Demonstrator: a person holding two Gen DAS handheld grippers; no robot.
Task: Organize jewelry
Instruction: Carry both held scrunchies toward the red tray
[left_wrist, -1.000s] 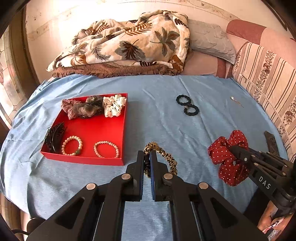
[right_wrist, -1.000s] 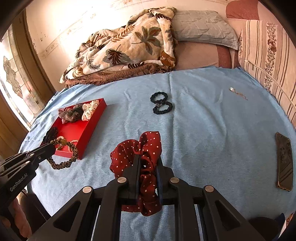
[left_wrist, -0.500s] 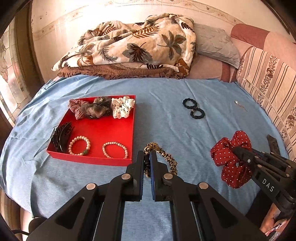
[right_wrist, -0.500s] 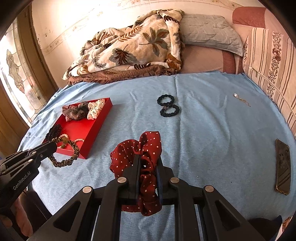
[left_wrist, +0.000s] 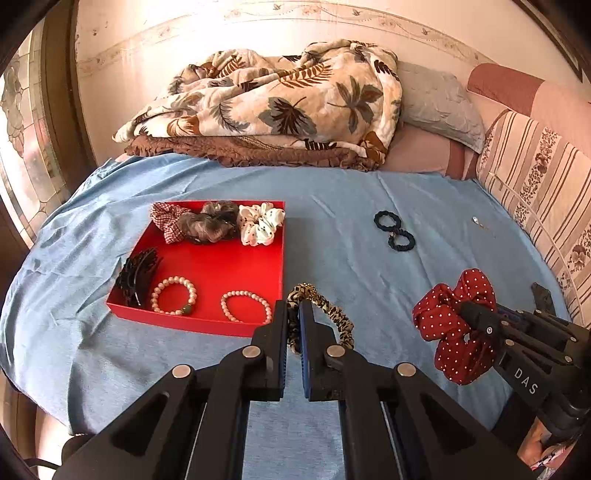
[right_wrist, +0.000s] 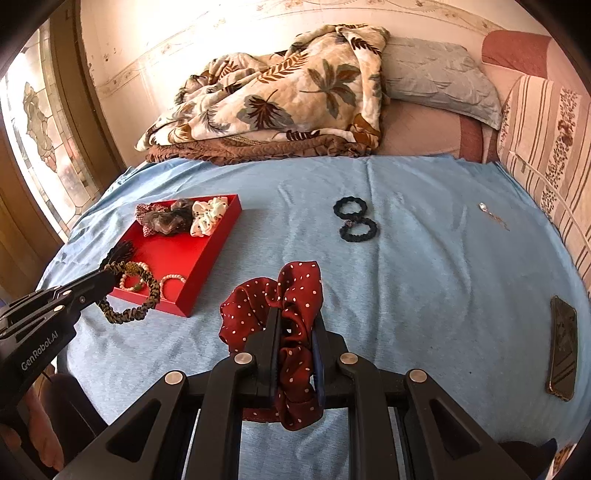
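Dark phone (right_wrist: 562, 347) face-up only from right gripper (right_wrist: 294, 325), clenched on red scrunchie (right_wrist: 291, 295)

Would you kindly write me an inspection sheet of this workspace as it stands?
Surface: blue bedsheet, wrinkled.
Job's things: red tray holds three scrunchies, a black claw clip and two bead bracelets; two black hair ties and a small pendant lie on the sheet.
Clutter: phone at the sheet's right edge.
Grippers: left gripper shut on leopard scrunchie; right gripper shut on red dotted scrunchie.
Cables: nothing seen.
Surroundings: leaf-print blanket, pillows, stained-glass window.
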